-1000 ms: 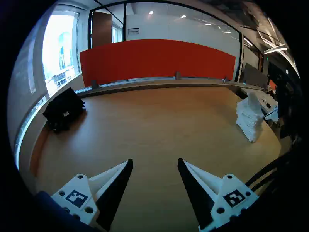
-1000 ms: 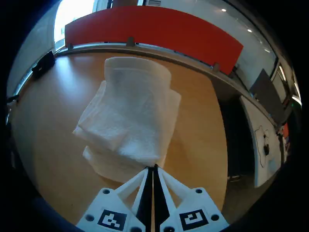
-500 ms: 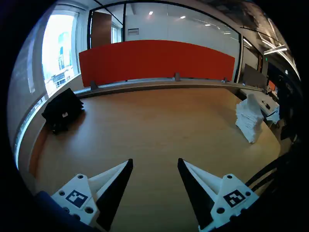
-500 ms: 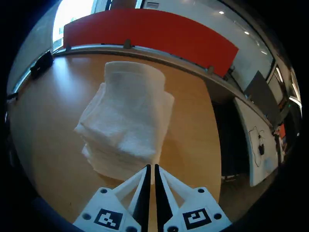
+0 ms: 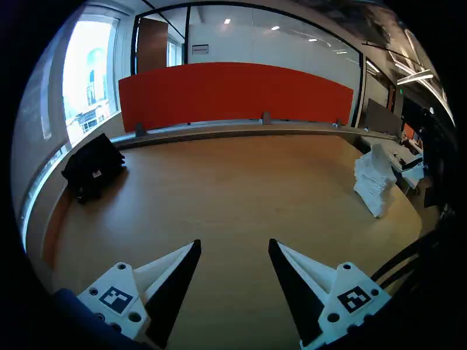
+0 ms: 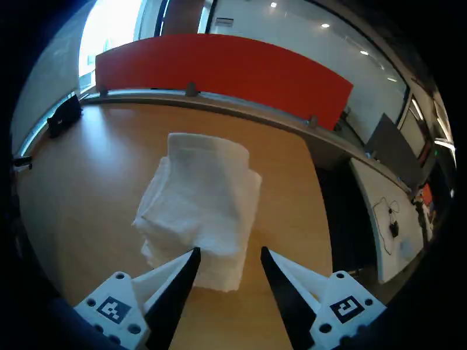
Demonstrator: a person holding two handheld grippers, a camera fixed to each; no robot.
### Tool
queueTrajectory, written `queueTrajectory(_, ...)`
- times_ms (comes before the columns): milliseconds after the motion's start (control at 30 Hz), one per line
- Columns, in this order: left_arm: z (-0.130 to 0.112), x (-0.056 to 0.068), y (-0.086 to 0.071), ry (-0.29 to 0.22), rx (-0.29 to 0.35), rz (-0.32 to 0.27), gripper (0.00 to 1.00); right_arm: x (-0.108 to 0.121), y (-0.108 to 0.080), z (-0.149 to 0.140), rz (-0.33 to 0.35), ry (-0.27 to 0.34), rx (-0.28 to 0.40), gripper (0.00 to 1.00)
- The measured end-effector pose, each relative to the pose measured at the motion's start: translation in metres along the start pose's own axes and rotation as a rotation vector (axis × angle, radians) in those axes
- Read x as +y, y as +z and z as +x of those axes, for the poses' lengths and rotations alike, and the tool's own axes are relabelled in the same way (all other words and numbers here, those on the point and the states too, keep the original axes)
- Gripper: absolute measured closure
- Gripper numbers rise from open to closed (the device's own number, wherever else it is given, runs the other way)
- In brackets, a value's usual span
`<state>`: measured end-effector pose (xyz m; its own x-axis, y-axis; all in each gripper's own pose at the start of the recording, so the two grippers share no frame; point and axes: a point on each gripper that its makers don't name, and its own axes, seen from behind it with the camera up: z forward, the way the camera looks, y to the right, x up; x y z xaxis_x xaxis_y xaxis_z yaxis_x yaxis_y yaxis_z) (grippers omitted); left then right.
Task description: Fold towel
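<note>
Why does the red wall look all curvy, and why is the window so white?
Left gripper view: the fisheye lens bends the red wall into an arc, and daylight washes out the window. Right gripper view: same bend; the towels look sharp.

Strong daylight floods through the window [image 5: 90, 87] on the left of the left gripper view, washed out to near white, while small ceiling lights [image 5: 227, 20] add weaker spots above. In the right gripper view the glare sits at the top left and lays a pale sheen along the left edge of the wooden table [image 6: 87, 175], yet the stack of folded towels [image 6: 201, 204] keeps its texture. Both views are sharp in the middle, darken toward the rim, and bow the red partition [image 5: 233, 93] into a curve.
</note>
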<state>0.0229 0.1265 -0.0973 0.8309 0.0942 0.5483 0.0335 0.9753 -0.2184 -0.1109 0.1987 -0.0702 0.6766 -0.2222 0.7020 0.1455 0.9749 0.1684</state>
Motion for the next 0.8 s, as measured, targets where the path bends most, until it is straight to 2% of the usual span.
queueTrajectory(400, -0.001, -0.008, -0.004, -0.012, 0.005, 0.006, 0.15, -0.016, 0.001, 0.030, 0.017, -0.010, 0.040, 0.19)
queueTrajectory(800, -0.003, -0.014, -0.010, -0.023, 0.008, 0.020, 0.15, -0.020, 0.012, 0.069, 0.033, -0.024, 0.078, 0.19)
